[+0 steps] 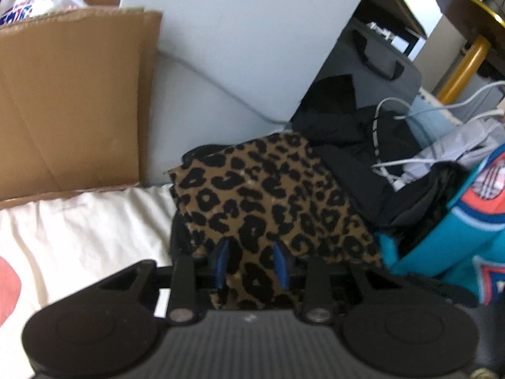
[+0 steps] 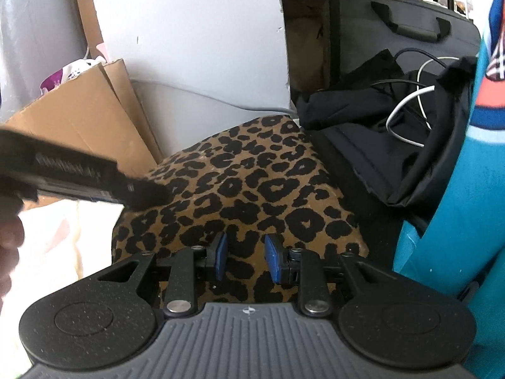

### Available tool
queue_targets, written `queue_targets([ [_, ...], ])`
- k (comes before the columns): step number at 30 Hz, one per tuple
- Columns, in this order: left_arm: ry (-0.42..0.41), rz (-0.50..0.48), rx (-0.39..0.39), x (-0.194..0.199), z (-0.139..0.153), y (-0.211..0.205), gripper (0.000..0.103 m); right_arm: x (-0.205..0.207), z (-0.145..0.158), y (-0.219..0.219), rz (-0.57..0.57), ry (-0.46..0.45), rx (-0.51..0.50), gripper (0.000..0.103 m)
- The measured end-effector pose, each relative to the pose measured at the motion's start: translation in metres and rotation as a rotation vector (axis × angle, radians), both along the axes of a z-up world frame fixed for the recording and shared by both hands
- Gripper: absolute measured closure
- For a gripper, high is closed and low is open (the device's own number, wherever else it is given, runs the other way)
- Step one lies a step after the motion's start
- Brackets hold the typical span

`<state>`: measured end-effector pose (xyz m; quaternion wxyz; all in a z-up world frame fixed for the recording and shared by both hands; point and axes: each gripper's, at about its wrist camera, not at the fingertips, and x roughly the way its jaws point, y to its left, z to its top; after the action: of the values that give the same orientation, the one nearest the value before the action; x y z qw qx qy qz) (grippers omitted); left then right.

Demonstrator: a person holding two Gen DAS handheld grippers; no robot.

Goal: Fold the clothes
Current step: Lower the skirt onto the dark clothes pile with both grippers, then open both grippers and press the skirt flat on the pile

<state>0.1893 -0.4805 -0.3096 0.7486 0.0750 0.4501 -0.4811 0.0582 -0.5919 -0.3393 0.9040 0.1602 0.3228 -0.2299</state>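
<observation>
A folded leopard-print garment (image 1: 262,195) lies on the bed, at the middle of both views (image 2: 240,189). My left gripper (image 1: 252,263) is open, its blue pads on either side of the garment's near edge, with cloth between them. My right gripper (image 2: 244,259) is open just above the garment's near edge, with nothing gripped. The left gripper's black body (image 2: 79,173) reaches in from the left in the right wrist view and touches the garment's left side.
A cardboard box (image 1: 72,104) stands at the left against a grey wall. Black clothes with white cables (image 1: 378,145) lie right of the garment. A teal jersey (image 1: 457,221) lies at the far right. A cream sheet (image 1: 82,237) covers the bed.
</observation>
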Motion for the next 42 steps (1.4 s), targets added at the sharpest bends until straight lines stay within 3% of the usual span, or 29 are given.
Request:
queue_targets([
  [2,-0.010,0.005,0.016,0.003,0.001,0.003,0.089,-0.004,0.000,0.000,-0.005,0.000,-0.008,0.070],
  [8,-0.042,0.019,0.065,0.012,0.002,0.012,0.083,-0.031,-0.003,-0.003,-0.040,0.009,-0.025,0.069],
  [11,-0.057,0.026,0.089,0.017,0.003,0.017,0.086,-0.048,-0.007,-0.004,-0.053,0.025,-0.034,0.069],
  [18,-0.089,-0.023,0.043,0.019,0.046,0.012,0.085,-0.080,0.002,-0.009,-0.142,-0.028,-0.040,0.069],
  [23,-0.049,-0.058,0.003,0.002,0.051,0.000,0.085,-0.083,0.005,-0.008,-0.152,-0.056,-0.015,0.069],
  [32,0.042,-0.116,0.037,-0.042,0.000,-0.006,0.085,-0.091,-0.017,0.002,-0.115,-0.004,0.012,0.069],
  [37,0.020,-0.117,0.046,-0.050,-0.021,0.010,0.084,-0.102,-0.025,0.003,-0.112,0.025,0.012,0.069],
  [42,-0.017,-0.119,0.090,-0.051,-0.022,0.024,0.083,-0.113,-0.026,0.003,-0.128,0.034,0.029,0.069],
])
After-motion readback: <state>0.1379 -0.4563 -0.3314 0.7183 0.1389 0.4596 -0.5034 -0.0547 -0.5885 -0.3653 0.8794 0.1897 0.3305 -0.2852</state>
